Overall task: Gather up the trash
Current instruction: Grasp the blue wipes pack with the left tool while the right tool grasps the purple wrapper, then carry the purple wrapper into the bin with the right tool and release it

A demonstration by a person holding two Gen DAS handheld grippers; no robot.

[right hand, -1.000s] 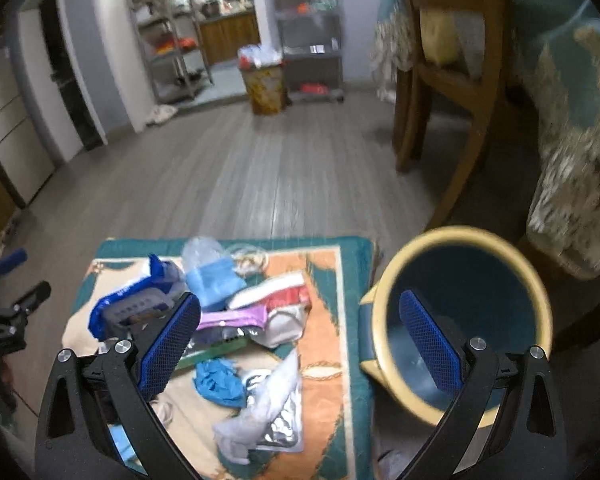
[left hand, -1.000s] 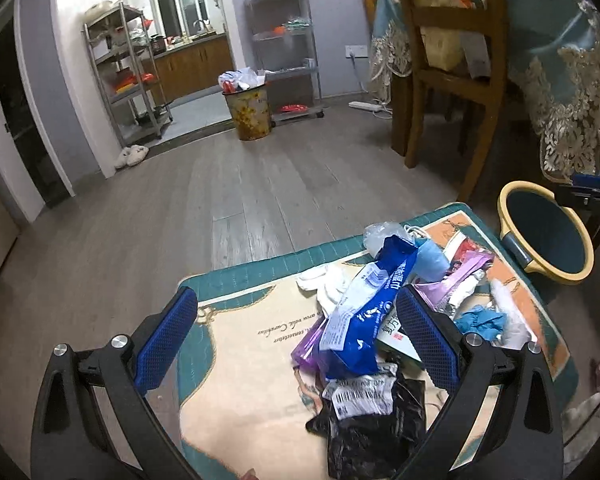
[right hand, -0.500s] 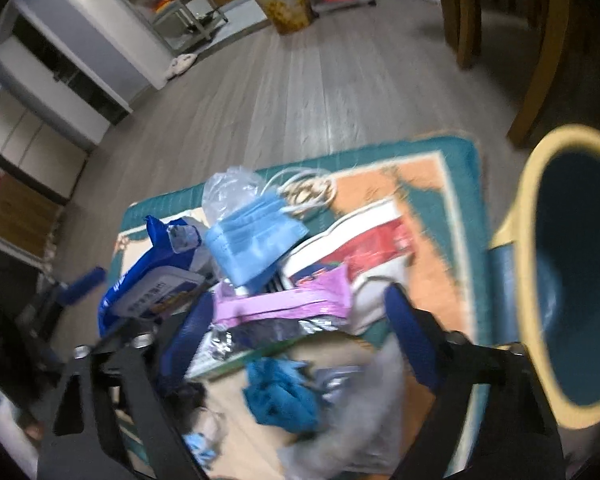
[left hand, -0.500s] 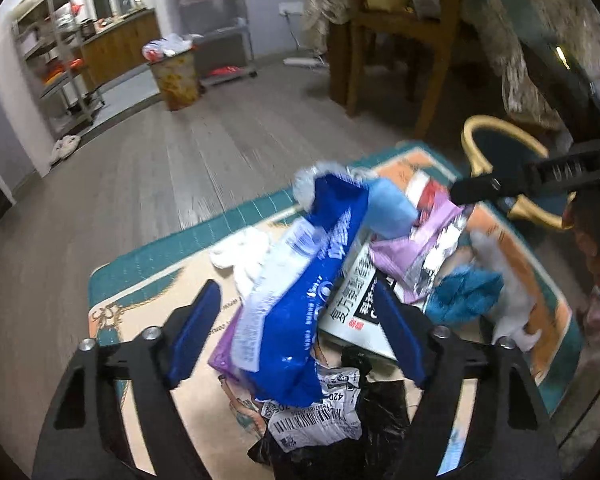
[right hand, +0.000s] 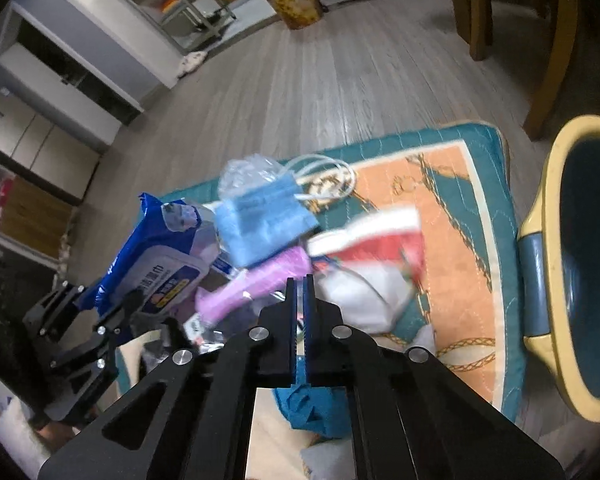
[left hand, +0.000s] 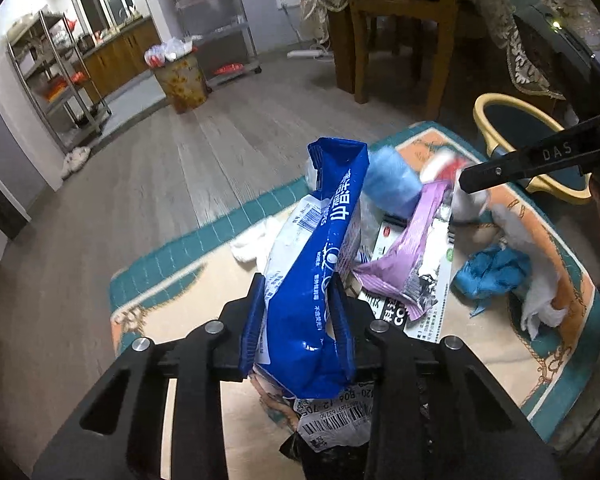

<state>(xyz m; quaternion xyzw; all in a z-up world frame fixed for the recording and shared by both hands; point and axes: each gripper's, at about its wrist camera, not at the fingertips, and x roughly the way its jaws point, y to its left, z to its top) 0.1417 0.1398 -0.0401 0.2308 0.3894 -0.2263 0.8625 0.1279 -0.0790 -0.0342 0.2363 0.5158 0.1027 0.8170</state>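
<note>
Trash lies heaped on a teal and orange mat (left hand: 160, 272) (right hand: 496, 216). My left gripper (left hand: 296, 292) (right hand: 108, 300) is shut on a blue wet-wipes pack (left hand: 332, 240) (right hand: 156, 264), which stands tilted up out of the pile. My right gripper (right hand: 299, 284) (left hand: 464, 178) is shut at the blurred red and white wrapper (right hand: 372, 248) (left hand: 440, 164), seemingly pinching its edge. Around them lie a blue face mask (left hand: 388, 180) (right hand: 260, 220), a purple wrapper (left hand: 404, 256) (right hand: 256, 284) and a crumpled blue cloth (left hand: 492, 272) (right hand: 312, 404). A yellow-rimmed teal bin (left hand: 500, 108) (right hand: 548, 184) stands right of the mat.
A wooden chair (left hand: 400, 12) and a table with a lace cloth (left hand: 540, 20) stand behind the bin. A full floral trash can (left hand: 180, 84) (right hand: 296, 0) and metal shelves (left hand: 56, 76) are across the wooden floor. A black bag (left hand: 324, 452) lies under my left gripper.
My left gripper closed on the blue pack and raised it. My right gripper swung from over the bin to the pile and closed; the red and white wrapper now blurs.
</note>
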